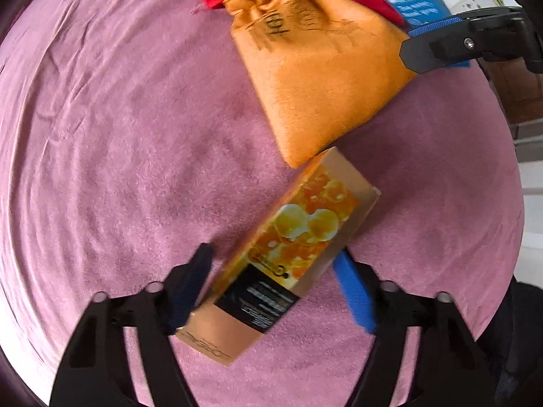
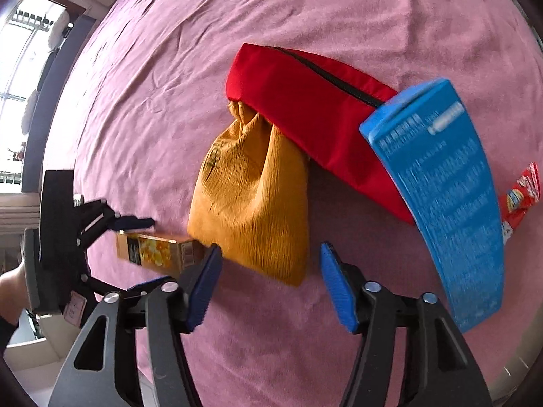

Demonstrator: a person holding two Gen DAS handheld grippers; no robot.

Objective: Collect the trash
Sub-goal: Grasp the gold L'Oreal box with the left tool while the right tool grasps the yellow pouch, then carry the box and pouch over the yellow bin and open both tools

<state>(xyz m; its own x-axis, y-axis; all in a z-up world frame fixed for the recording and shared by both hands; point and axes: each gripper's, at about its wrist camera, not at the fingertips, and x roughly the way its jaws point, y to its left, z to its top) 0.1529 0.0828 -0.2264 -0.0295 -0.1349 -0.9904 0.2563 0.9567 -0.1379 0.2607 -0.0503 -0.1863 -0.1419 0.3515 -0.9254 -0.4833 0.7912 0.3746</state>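
Straddling gold box (image 1: 285, 254), left fingers (image 1: 190, 288) spread.

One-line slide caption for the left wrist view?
Open left gripper straddles the gold rectangular carton lying on pink velvet cloth, beside an orange drawstring pouch.
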